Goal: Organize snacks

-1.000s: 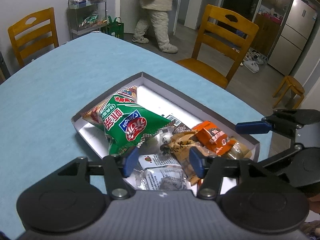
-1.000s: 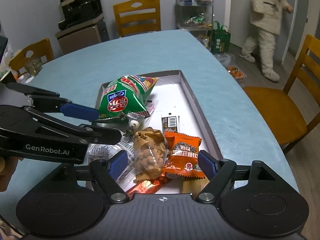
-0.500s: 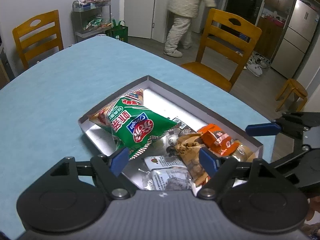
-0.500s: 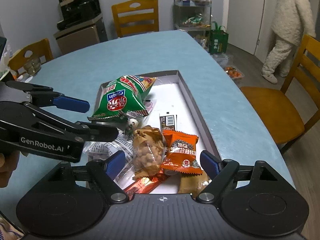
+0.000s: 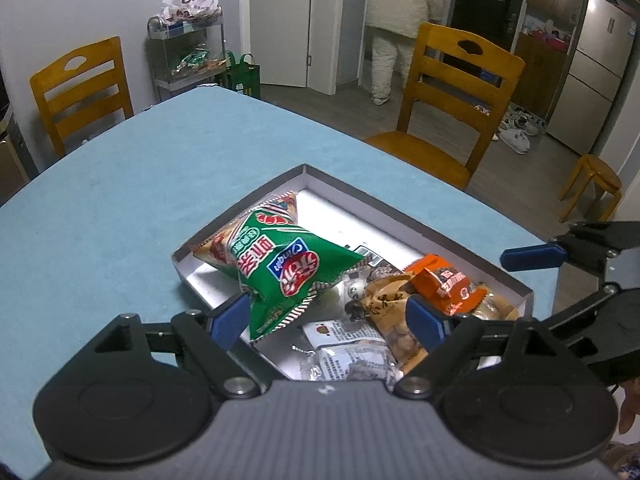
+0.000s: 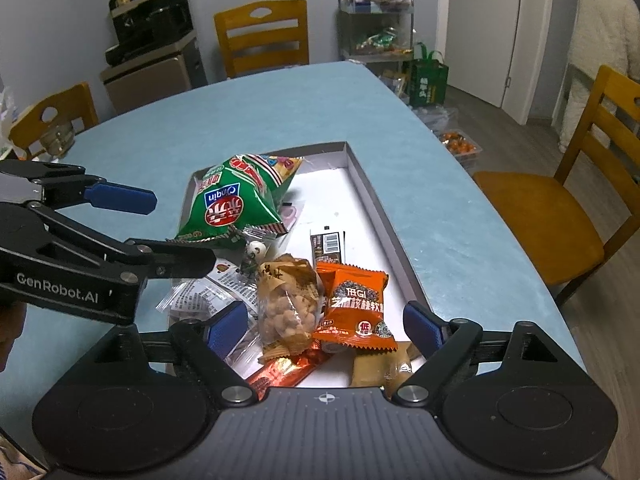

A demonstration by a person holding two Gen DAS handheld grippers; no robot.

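I see my left gripper (image 5: 328, 316) with jaws opening, nothing gripped, the green chip bag (image 5: 288, 268) at eleven o'clock in the tray (image 5: 400, 216); my right gripper (image 6: 326, 322), jaws also opening, hovers over the orange packet (image 6: 354, 304) at twelve

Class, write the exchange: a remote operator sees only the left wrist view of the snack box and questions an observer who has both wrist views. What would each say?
Operator: My view cuts off the near end of the box. Is anything lying there?
Observer: Yes. A red stick packet lies in the box, poking out from beneath the peanut bag.
Operator: I see only one finger of the right gripper. Is it holding anything?
Observer: No. The right gripper hangs over the peanut bag and the orange packet. Its jaws are opening, and the pads touch nothing.
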